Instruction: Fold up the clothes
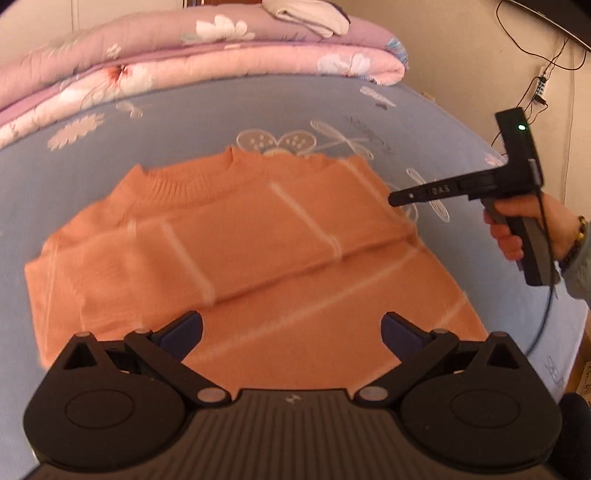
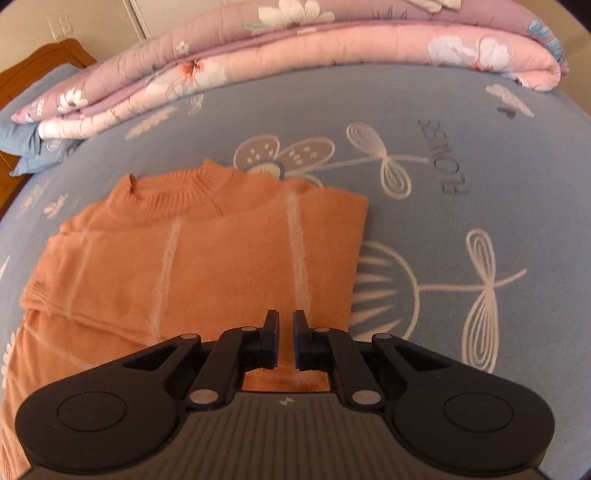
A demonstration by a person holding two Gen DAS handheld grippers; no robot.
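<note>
A: Quick pass. Orange sweater (image 2: 207, 258) lies flat on the blue floral bed sheet (image 2: 461, 229), collar toward the far edge where the folded pink quilt (image 2: 295, 59) is stacked. Sleeves are folded in across the chest, pale stripes showing on them.

B: Left gripper (image 1: 291, 332)?

A: Fingers spread wide, nothing between them, hanging above the sweater's lower part near the bed's near edge, tilted downward. No contact that I can see. That view is motion-blurred on the sweater's left side.

B: Right gripper (image 2: 285, 334)?

A: Fingers nearly together, only a narrow slit left. In its own view they sit low over the sweater's right half, near its right folded edge, pointing down and forward. Fabric shows behind the slit, but I can't tell if any knit is pinched, so I call it closed, not gripping.

B: Seen from the other camera?

A: Yes, the left wrist view has it at the right side, its tip at the sweater's right shoulder edge. A hand (image 1: 517, 225) wraps the handle, a beaded bracelet at the wrist, a cable (image 1: 546, 314) trailing down toward the near edge.

B: Anything else on the bed?

A: A blue pillow (image 2: 33, 147) at the far left corner, beside the quilt. A white folded item (image 1: 310, 14) sits on top of the quilt.
</note>
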